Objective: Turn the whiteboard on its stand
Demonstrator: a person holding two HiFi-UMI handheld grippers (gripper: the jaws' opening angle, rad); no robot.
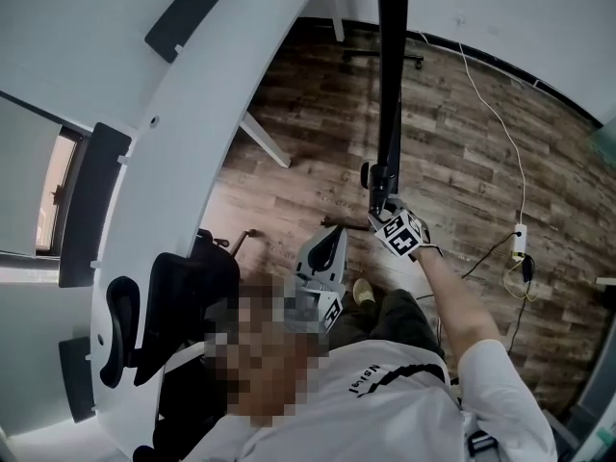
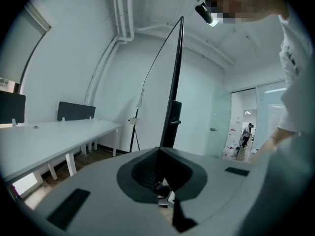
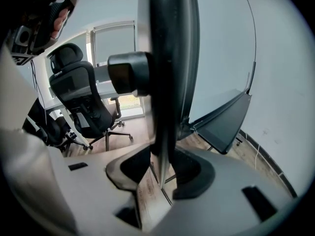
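The whiteboard shows edge-on as a thin black bar standing over the wood floor. My right gripper is at its lower edge, arm stretched forward. In the right gripper view the black frame edge runs down between the jaws, and my right gripper is shut on it. A black clamp knob sticks out to the left of the frame. My left gripper hangs close to my body, apart from the board, jaws shut and empty. In the left gripper view the whiteboard stands edge-on ahead of the left gripper.
A long curved white desk with dark dividers runs along the left, with a black office chair beside it. A white cable and power strip lie on the floor at right. The board's tray slants off to the right. A person stands far off by the glass door.
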